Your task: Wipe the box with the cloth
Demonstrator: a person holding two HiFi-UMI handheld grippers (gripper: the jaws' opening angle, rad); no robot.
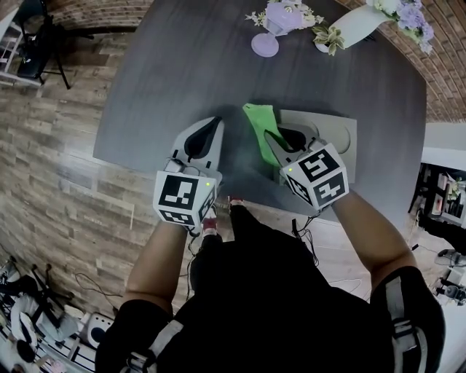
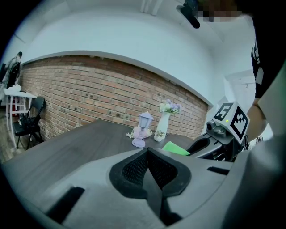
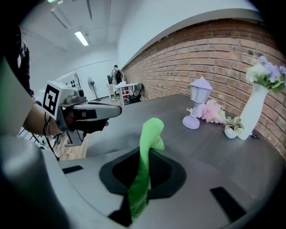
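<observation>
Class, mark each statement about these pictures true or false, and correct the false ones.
1. The right gripper holds a green cloth. True.
2. The left gripper grips the box. False: its jaws are shut together on nothing.
3. The box lies on the table. True.
4. The cloth is spread flat on the box. False: it is pinched between the right gripper's jaws.
5. A lamp and a vase stand at the table's far side. True.
</observation>
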